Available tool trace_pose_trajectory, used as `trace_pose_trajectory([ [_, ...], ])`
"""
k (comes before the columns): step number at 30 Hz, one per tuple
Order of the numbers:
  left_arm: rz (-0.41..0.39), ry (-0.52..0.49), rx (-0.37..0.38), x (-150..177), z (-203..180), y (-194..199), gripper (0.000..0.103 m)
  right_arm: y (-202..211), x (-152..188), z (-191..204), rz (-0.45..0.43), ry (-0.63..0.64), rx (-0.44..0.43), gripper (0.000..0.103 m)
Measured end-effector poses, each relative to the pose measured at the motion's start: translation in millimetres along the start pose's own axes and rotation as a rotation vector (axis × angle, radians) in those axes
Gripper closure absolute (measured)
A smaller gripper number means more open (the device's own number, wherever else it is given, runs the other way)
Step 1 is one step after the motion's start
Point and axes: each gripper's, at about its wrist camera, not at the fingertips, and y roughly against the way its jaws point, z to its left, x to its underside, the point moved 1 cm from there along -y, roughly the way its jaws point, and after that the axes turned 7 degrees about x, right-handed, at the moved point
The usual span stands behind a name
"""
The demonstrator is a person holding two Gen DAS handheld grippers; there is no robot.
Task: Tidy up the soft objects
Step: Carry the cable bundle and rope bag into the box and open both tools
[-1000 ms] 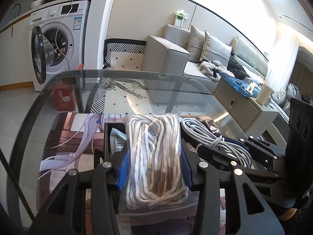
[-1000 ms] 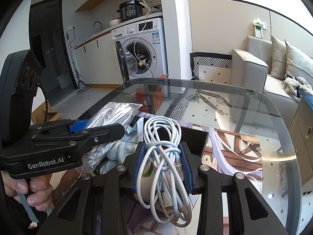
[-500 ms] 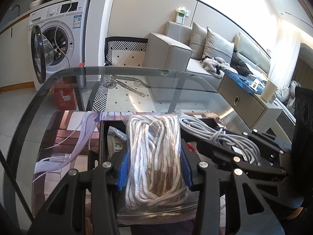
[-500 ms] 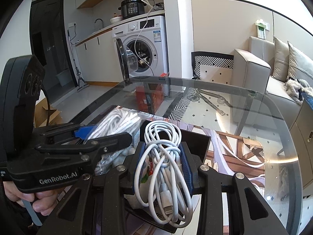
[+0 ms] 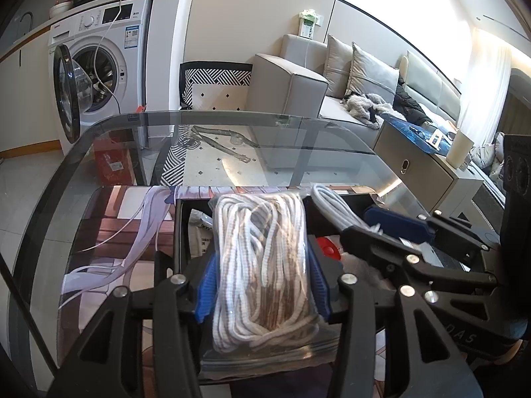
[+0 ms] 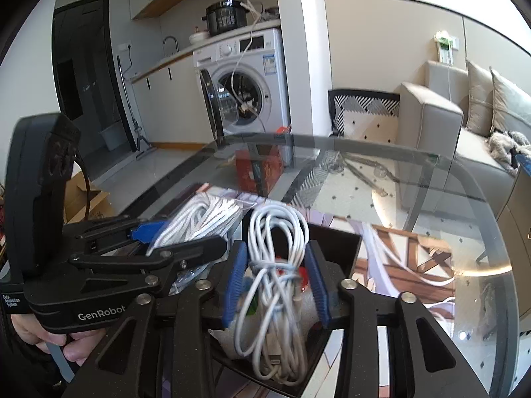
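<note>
Left wrist view is looking along the left gripper (image 5: 262, 278), whose two blue-padded fingers (image 5: 206, 285) are pressing in on both sides of a clear zip-seal plastic bag stuffed with coiled white and tan braided rope (image 5: 262, 265). The jaws are standing only as wide as that bag, gripping it firmly. The bag is hanging over a black open-topped rectangular box (image 5: 181, 222) that is sitting on a patterned brown and white mat (image 5: 113, 232) on a round glass-topped table (image 5: 232, 156). Loose packets are lying inside the box, too hidden to name. Just to the right, the right gripper (image 5: 375, 229) is reaching in over the same box.

Right wrist view is showing the right gripper (image 6: 275, 282) with its blue pads closing on a loosely bundled white charging cable (image 6: 275, 278), the loops sticking out above and below the narrowed jaws. The cable is hanging over the box (image 6: 341, 245), near its right side. The left gripper (image 6: 172, 238) is sitting just beside it on the left, carrying the rope bag (image 6: 199, 222), with the person's left hand (image 6: 56, 341) wrapping around its handle. Beyond the table a white front-loading washing machine (image 6: 245, 89) is standing with its door open, and a grey sofa (image 6: 441, 122) is sitting to the right
</note>
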Motion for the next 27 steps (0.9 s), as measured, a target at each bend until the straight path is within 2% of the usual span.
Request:
trace_pose_trajectory([
  [1,-0.001,0.000,-0.003,-0.5,0.5,1.0,0.046,2.9,0.2,-0.3,-0.009,-0.004,0.005,0.056],
  [7,-0.011,-0.006,-0.005,-0.8,-0.2,10.5,0.032,18.5,2.3,-9.9,-0.026,-0.017,0.049,0.047],
  [8,-0.012,-0.009,-0.004,-0.4,-0.5,12.5,0.026,20.4,4.1,-10.6,-0.024,-0.014,0.058,0.044],
  [10,-0.022,-0.013,0.006,0.4,-1.5,17.8,0.021,24.0,7.0,-11.2,-0.025,-0.008,0.066,0.027],
  [16,-0.057,-0.045,-0.019,4.8,-2.9,35.8,0.002,40.9,15.8,-7.9,-0.050,-0.004,0.075,0.002],
  [27,-0.125,-0.141,-0.060,32.3,-8.2,74.3,0.000,68.2,40.3,13.0,-0.100,0.025,0.107,0.001],
])
